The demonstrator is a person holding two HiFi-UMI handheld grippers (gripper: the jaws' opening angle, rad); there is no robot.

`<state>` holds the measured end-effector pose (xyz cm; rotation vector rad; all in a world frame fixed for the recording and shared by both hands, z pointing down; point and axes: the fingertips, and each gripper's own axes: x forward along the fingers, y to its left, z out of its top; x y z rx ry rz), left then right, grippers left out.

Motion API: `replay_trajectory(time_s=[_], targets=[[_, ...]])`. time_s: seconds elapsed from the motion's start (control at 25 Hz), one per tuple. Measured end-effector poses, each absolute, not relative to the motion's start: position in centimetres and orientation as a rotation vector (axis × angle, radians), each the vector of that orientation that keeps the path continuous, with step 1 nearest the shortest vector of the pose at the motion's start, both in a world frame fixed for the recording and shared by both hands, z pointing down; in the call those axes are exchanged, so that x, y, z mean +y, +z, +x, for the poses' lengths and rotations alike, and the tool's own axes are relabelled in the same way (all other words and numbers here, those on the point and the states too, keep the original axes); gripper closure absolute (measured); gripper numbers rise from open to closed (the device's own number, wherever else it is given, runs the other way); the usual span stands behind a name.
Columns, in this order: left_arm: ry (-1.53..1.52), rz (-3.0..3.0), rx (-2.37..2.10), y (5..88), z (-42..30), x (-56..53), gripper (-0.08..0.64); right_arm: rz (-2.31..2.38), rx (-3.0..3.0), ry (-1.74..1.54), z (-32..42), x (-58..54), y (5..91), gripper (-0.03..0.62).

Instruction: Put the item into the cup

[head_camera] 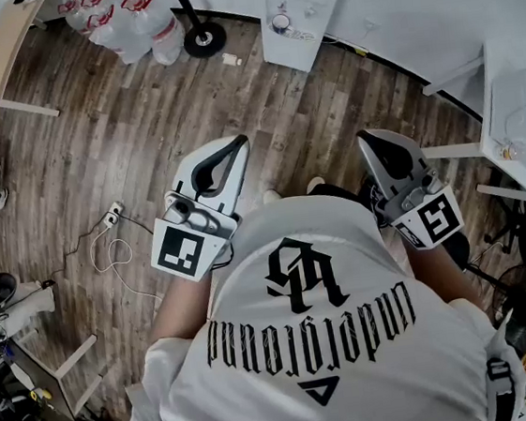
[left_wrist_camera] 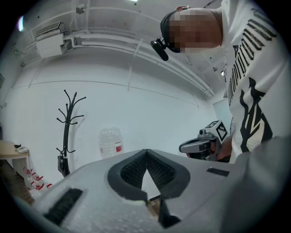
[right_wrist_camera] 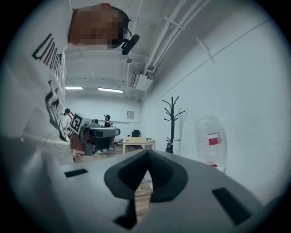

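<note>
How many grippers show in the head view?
2. The left gripper over the wooden floor, left of the person's torso; the right gripper right of it. Both shut, empty.

Wooden floor (head_camera: pixel 142 143) open ahead; white cabinet (head_camera: pixel 302 16) beyond.

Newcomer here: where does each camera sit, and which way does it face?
Head view: on the person's head, facing down at wooden floor; shirt, left gripper, right gripper show.
Left gripper view: rides that gripper, facing a white wall; shut jaws show.
Right gripper view: rides that gripper, facing down the room; shut jaws show.
Both gripper views share coat rack and water bottle.
</note>
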<state>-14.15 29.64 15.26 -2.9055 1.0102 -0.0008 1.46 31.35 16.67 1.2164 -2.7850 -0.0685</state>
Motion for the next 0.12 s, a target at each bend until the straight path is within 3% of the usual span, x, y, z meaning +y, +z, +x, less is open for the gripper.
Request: replay_trajectory(time_s=[0.12], targets=[[0.011,-2.896,1.011,14.86,-14.03,29.36,0.554,1.213,-2.788,-0.072,1.57,31.02,16.55,0.586]])
